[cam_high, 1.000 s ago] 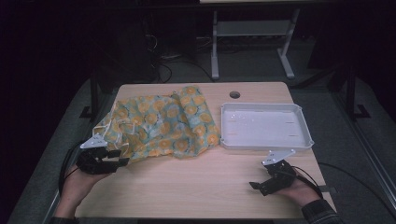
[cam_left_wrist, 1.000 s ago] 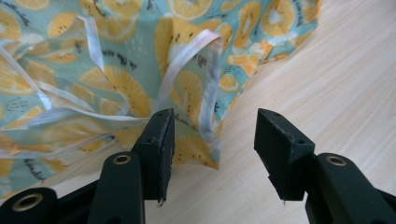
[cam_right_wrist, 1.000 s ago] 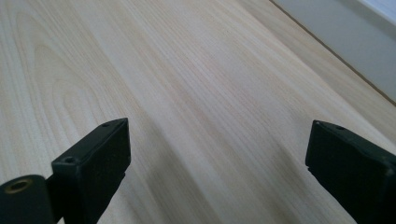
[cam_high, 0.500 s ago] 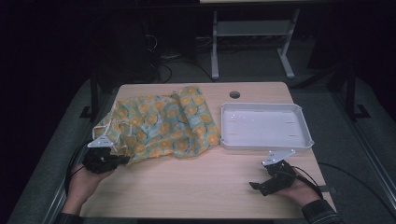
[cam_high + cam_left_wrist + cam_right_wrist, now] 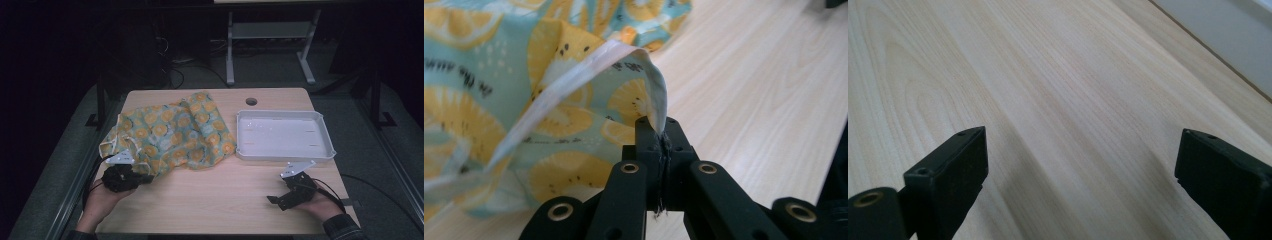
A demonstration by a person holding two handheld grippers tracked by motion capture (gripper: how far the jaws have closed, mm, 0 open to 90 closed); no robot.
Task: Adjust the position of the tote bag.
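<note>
A crumpled cloth of pale teal fabric printed with yellow lemon slices [image 5: 170, 136] lies on the left half of the light wooden desk [image 5: 220, 195], spread from the far middle toward the near-left corner. Its near-left hem, a whitish folded edge [image 5: 589, 70], rises off the desk surface and runs down into the left hand-held gripper [image 5: 131, 176], which sits at about 7 o'clock from the cloth's middle. In the left gripper view the two black jaws are pressed together with the cloth's edge pinched between them [image 5: 660, 145], a few dark frayed threads hanging from the seam; the jaws have just been closing onto this edge. The person's left hand [image 5: 102, 197] comes in from the near-left corner of the desk behind that gripper.

A shallow white rectangular plastic tray [image 5: 320, 131] sits at roughly 3 o'clock from the cloth, just beside its right border, near the far-right part of the desk. A small round hole [image 5: 251, 101] in the desk lies at 12 o'clock of the tray's left end.

The right hand-held gripper [image 5: 274, 201] rests low at 6 o'clock from the tray, apart from it. Its jaws stand wide apart over bare wood, with nothing between them [image 5: 1083, 180].
</note>
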